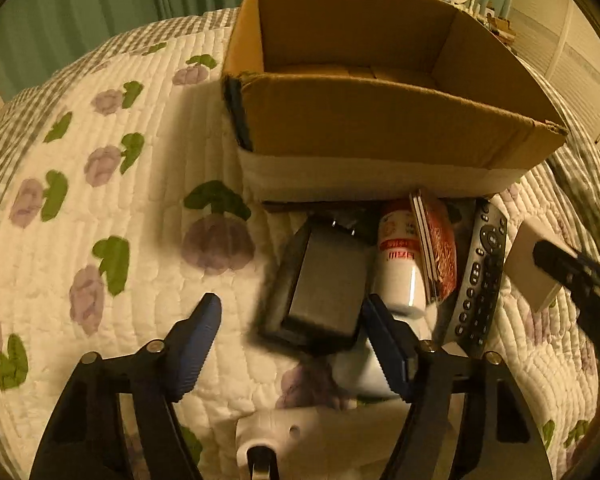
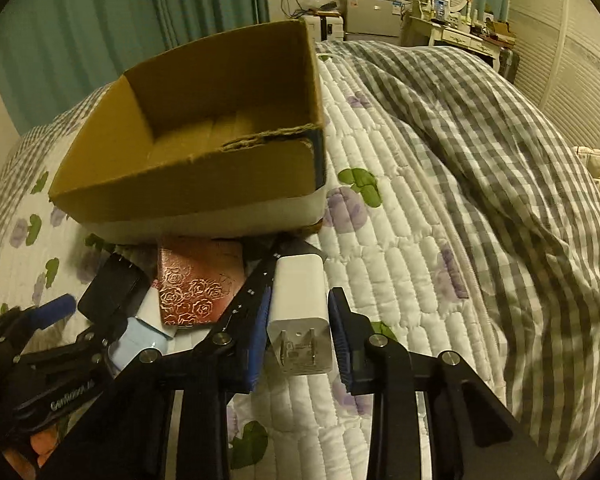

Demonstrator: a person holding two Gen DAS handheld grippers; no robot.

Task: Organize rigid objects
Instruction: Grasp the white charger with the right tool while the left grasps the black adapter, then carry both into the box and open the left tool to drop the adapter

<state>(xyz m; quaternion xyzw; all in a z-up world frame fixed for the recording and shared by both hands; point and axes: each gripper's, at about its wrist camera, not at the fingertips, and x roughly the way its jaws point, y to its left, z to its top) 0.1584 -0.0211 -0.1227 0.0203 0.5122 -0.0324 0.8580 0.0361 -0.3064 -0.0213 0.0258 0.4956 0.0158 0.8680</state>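
The left gripper stands wide open over the quilted floral bedspread, holding nothing. The black rectangular power adapter lies just ahead of it, toward its right finger, whose blue pad sits close against the adapter's near corner; whether they touch cannot be told. Right of that finger lies a white cylindrical bottle with a red label band, then a red embossed rose-pattern case standing on edge, then a black remote control with grey buttons. Straight ahead, beyond these things, sits the open brown cardboard box, its floor bare.

The right gripper is partly open, its two blue-padded fingers on either side of a white square wall charger with metal prongs pointing back toward the camera. The pads are near its sides; firm contact cannot be confirmed. The charger rests on the bedspread. A grey checked duvet is heaped to this gripper's right.
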